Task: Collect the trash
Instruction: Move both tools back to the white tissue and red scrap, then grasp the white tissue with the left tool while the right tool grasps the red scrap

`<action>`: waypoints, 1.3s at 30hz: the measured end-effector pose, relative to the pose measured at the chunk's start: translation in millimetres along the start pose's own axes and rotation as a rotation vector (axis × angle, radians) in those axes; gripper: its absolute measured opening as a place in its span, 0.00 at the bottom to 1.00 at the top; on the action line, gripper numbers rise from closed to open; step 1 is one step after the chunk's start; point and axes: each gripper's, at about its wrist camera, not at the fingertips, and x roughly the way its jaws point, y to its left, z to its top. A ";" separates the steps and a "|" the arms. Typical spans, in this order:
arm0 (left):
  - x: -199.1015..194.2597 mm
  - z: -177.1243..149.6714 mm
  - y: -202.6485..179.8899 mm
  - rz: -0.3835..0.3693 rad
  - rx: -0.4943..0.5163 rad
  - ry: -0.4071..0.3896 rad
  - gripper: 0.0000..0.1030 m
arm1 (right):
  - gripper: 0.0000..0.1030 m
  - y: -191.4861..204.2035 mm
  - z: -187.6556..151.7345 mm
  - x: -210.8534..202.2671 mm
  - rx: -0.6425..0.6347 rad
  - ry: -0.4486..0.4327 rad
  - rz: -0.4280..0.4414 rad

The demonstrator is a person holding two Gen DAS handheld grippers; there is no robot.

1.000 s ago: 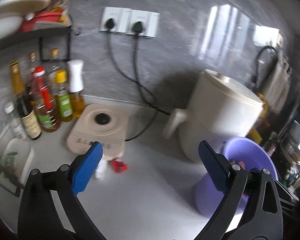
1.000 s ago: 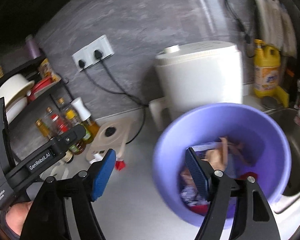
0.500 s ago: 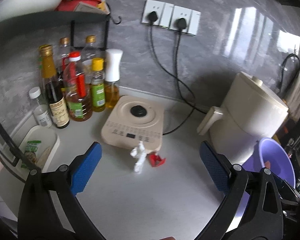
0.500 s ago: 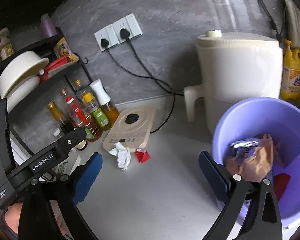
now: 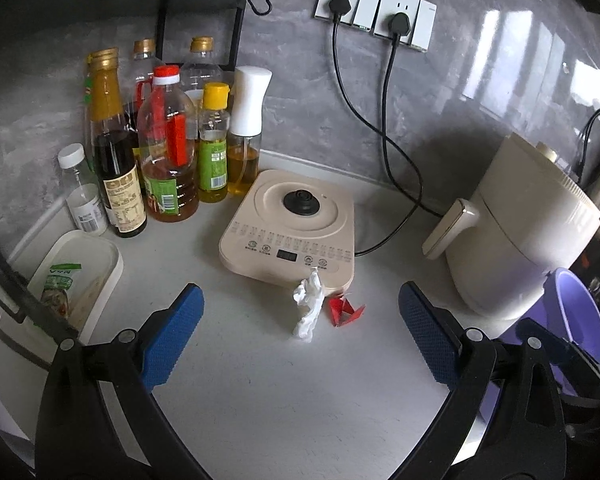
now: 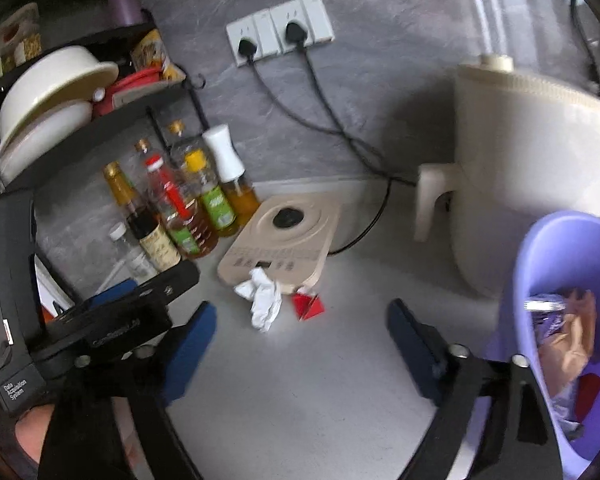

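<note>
A crumpled white tissue (image 5: 309,308) and a small red wrapper (image 5: 345,310) lie on the grey counter at the front edge of a beige induction cooker (image 5: 291,232). They also show in the right wrist view: the tissue (image 6: 262,298) and the red wrapper (image 6: 308,305). A purple basin (image 6: 568,320) at the right holds several pieces of trash; its rim shows in the left wrist view (image 5: 580,320). My left gripper (image 5: 300,336) is open and empty, just short of the tissue. My right gripper (image 6: 300,344) is open and empty, beside the basin.
Several oil and sauce bottles (image 5: 168,152) stand at the back left under a black rack. A white tray (image 5: 76,276) lies at the left. A cream air fryer (image 5: 528,232) stands at the right. Two plug cords (image 5: 384,128) run down the wall.
Both grippers swung left, away from the basin, and the left one came closer to the tissue and red wrapper. The basin slid to the right edge of both views.
</note>
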 end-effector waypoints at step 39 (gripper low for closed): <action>114.5 -16.4 27.1 0.002 -0.028 0.165 0.05 | 0.55 -27.2 -15.9 139.0 0.078 0.243 -0.029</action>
